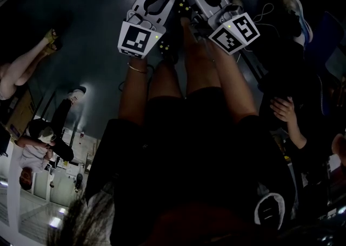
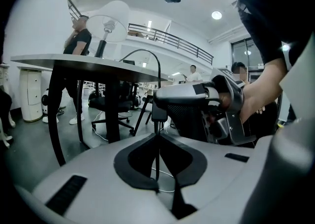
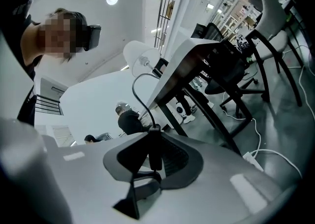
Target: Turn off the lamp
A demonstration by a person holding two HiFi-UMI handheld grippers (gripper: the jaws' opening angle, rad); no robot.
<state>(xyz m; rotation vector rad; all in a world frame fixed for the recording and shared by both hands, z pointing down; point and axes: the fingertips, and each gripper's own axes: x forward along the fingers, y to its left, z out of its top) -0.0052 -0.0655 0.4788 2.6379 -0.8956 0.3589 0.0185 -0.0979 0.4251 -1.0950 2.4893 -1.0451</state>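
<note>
A lamp (image 2: pixel 109 18) with a white shade stands on the white table (image 2: pixel 74 63); whether it is lit I cannot tell. Its black cord (image 2: pixel 147 53) arcs off the table edge down to an inline switch (image 2: pixel 159 112). My right gripper (image 3: pixel 154 156) is shut on that switch (image 3: pixel 154 144), with the cord rising to the lamp (image 3: pixel 140 58). My left gripper (image 2: pixel 157 169) is shut on the cord just below the switch, close under the right gripper (image 2: pixel 197 95). In the dark head view the left gripper (image 1: pixel 162 10) and the right gripper (image 1: pixel 197 1) are held together low over the floor.
The table's black legs (image 2: pixel 56 114) stand to the left. Office chairs (image 2: pixel 106 102) and standing people (image 2: pixel 78 41) are behind. A white power strip (image 3: pixel 248 158) and cables (image 3: pixel 275 154) lie on the grey floor. Another person's hand (image 1: pixel 284 110) is at the right.
</note>
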